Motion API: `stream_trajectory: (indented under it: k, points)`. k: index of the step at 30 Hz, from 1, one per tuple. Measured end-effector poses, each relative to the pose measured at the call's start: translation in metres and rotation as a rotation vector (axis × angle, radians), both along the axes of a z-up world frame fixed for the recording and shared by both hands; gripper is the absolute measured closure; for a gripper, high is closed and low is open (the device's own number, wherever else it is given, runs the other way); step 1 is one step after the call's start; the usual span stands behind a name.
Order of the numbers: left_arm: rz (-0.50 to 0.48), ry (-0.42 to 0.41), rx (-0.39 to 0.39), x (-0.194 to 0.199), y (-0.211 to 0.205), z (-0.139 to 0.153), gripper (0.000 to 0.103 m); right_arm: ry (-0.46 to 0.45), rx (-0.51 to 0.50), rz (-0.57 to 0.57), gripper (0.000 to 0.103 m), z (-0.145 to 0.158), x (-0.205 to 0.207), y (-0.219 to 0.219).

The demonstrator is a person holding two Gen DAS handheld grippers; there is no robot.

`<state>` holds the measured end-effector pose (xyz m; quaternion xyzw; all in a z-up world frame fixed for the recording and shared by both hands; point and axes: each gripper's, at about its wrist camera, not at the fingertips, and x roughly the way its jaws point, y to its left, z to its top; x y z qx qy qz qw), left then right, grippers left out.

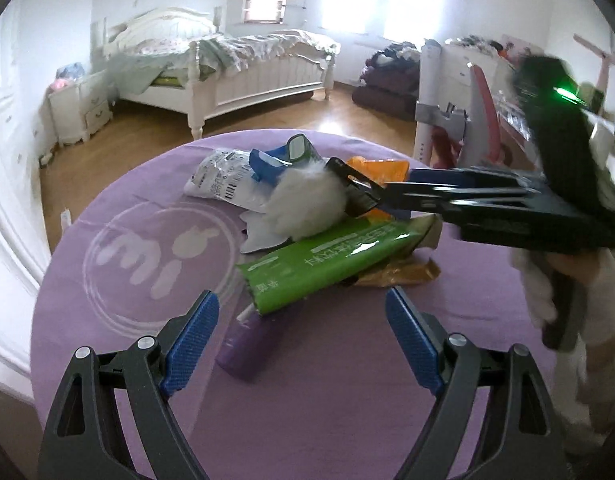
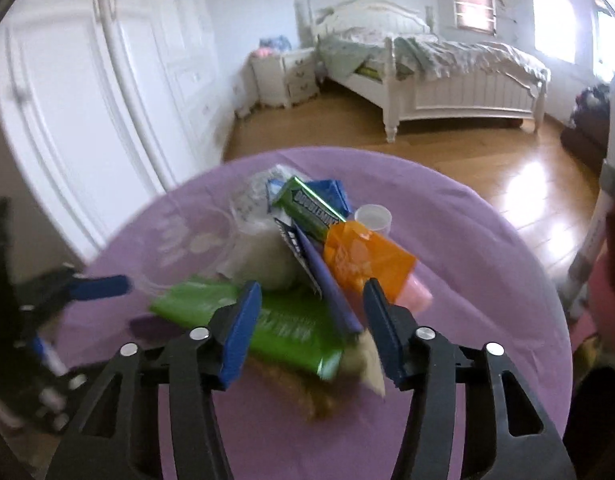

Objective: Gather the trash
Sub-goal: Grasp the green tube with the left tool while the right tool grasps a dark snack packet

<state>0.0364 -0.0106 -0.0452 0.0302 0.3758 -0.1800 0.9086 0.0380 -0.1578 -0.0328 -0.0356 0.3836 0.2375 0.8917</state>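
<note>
Left wrist view showed my left gripper [image 1: 302, 334] with its jaws wide and nothing between them, poised over a round table [image 1: 347, 400] draped in purple cloth. A pile of trash sat heaped at the middle of it: a long green wrapper [image 1: 327, 262], a white fluffy ball [image 1: 307, 208], a white printed packet [image 1: 223, 180], a blue packet [image 1: 273, 162] and an orange wrapper [image 1: 381, 168]. My right gripper [image 1: 353, 188] reached in from the right, its tips against the fluffy ball; whether it pinched anything I could not tell there.

I saw no bin or bag in either view, and I judged collecting had barely begun, with the whole pile left to clear.

Right wrist view showed what the left missed: my right gripper [image 2: 313, 330] with jaws at a middling gap, straddling the green wrapper [image 2: 267, 320] and a dark blue strip [image 2: 327, 284] without clearly pressing either, plus a green gum box [image 2: 313, 208], a small clear cup [image 2: 373, 218] and something pink [image 2: 415, 294] behind the orange wrapper [image 2: 367, 260].
</note>
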Motion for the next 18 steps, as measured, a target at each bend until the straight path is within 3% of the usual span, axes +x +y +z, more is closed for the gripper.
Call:
stream_trajectory:
  k: [1, 3, 6, 13, 16, 18]
  points:
    - [-0.008, -0.005, 0.012, 0.002, 0.000, -0.001, 0.018, 0.010, -0.021, 0.002, 0.057, -0.005, 0.007, 0.010]
    - [-0.035, -0.008, 0.051, 0.010, -0.004, -0.005, 0.018, 0.029, -0.059, -0.008, 0.073, -0.014, 0.019, 0.016]
    - [-0.077, -0.005, 0.113, 0.027, -0.012, -0.011, 0.018, 0.059, 0.009, -0.021, 0.091, -0.015, 0.028, 0.007]
    - [-0.168, 0.063, 0.174, 0.052, -0.024, -0.031, 0.019, 0.154, 0.364, -0.047, 0.095, 0.001, 0.022, -0.056]
    - [-0.191, 0.086, 0.181, 0.056, -0.031, -0.034, 0.042, 0.175, 0.397, -0.069, 0.095, 0.002, 0.018, -0.076]
    - [-0.196, 0.095, 0.165, 0.057, -0.034, -0.032, 0.063, 0.179, 0.397, -0.088, 0.094, 0.000, 0.018, -0.084]
